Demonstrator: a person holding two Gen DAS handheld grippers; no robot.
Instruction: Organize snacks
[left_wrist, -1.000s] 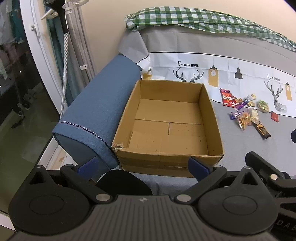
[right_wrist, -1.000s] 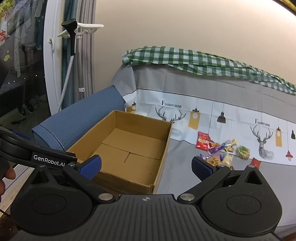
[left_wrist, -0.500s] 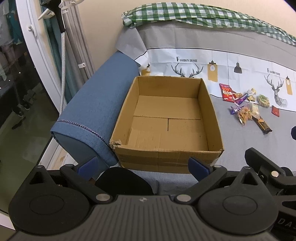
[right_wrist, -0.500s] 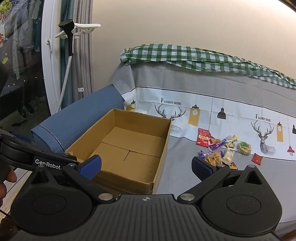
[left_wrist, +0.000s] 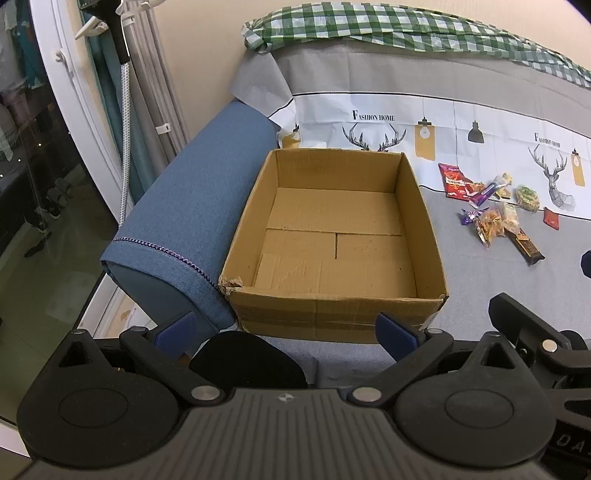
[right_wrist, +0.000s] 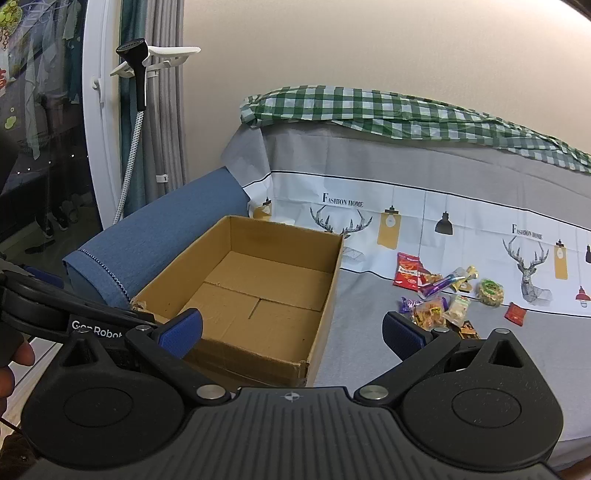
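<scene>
An open cardboard box (left_wrist: 338, 236) with nothing in it sits on the grey sofa seat; it also shows in the right wrist view (right_wrist: 258, 291). A loose pile of snack packets (left_wrist: 491, 210) lies to its right, and shows in the right wrist view (right_wrist: 443, 295): a red packet (right_wrist: 408, 269), a purple wrapper (right_wrist: 439, 284), a green round one (right_wrist: 490, 292), a dark bar (left_wrist: 526, 245). My left gripper (left_wrist: 286, 330) is open and empty, before the box's near wall. My right gripper (right_wrist: 293, 330) is open and empty, near the box's near right corner.
A blue sofa armrest (left_wrist: 192, 221) flanks the box on the left. A printed cover and green checked cloth (right_wrist: 369, 110) drape the backrest. A garment steamer hose (right_wrist: 129, 162) and a glass door stand at far left. The left gripper's body (right_wrist: 55, 314) shows at the right view's left edge.
Both grippers have drawn back and risen slightly, so the box and snacks sit lower and smaller in view. Both stay open and empty.
</scene>
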